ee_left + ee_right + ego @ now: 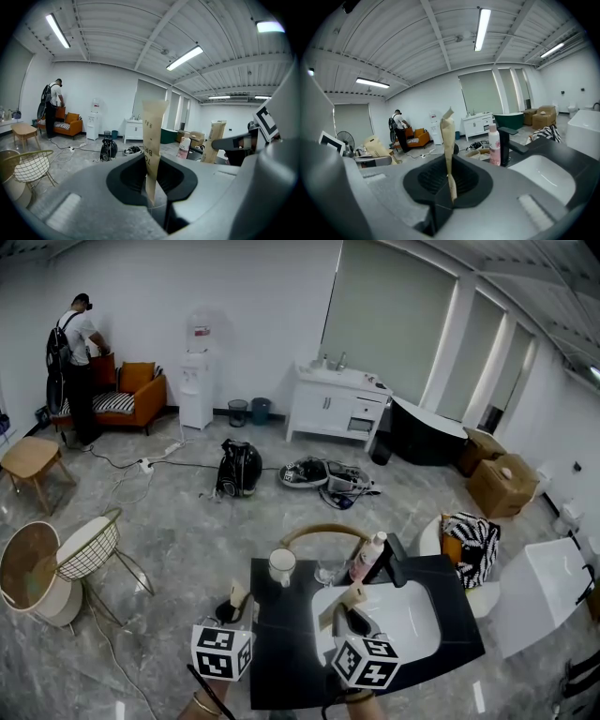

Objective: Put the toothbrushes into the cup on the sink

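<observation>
Though narrow, left tongs [151, 192] and right tongs [451, 191] each tight on a flat tan paper-sleeved toothbrush [153, 136] [448, 140].

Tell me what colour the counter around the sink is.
The counter is black, with a white sink set in it; the head view shows it best.

A staged bathroom in an open studio: sink [417, 620], vanity [330, 407], bathtub [427, 434], sofa [131, 395].

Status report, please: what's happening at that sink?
Left tool shut on paper-wrapped toothbrush. Right tool shut on second toothbrush. White cup on counter, nothing blocking it.
</observation>
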Available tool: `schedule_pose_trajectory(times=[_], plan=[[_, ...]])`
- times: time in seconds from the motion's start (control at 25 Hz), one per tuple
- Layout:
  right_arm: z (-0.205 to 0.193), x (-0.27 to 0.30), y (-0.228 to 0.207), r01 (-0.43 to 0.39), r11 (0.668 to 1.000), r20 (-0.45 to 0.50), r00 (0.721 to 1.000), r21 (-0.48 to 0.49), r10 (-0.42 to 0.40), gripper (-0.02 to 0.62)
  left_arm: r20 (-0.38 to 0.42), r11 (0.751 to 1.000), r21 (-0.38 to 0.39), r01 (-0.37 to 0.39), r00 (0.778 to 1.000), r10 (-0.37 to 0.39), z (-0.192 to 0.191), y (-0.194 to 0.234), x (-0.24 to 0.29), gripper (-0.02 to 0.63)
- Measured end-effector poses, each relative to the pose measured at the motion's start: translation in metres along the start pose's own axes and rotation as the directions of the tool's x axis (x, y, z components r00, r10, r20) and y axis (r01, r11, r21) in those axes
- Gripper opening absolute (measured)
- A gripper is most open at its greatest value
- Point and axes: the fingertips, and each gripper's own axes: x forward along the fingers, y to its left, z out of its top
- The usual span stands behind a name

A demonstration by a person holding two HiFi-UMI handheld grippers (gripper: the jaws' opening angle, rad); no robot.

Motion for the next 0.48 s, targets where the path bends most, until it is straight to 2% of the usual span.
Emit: schedule_pose_trajectory(times=[0.48], plan=[[0.007,0.02,-0.014,0.008,1.0,-0.008,1.0,0.008,-0.008,0.028,-0.002,0.999,-0.039,-0.022,1.0,0.022,-0.001,0.012,0.014,0.04]])
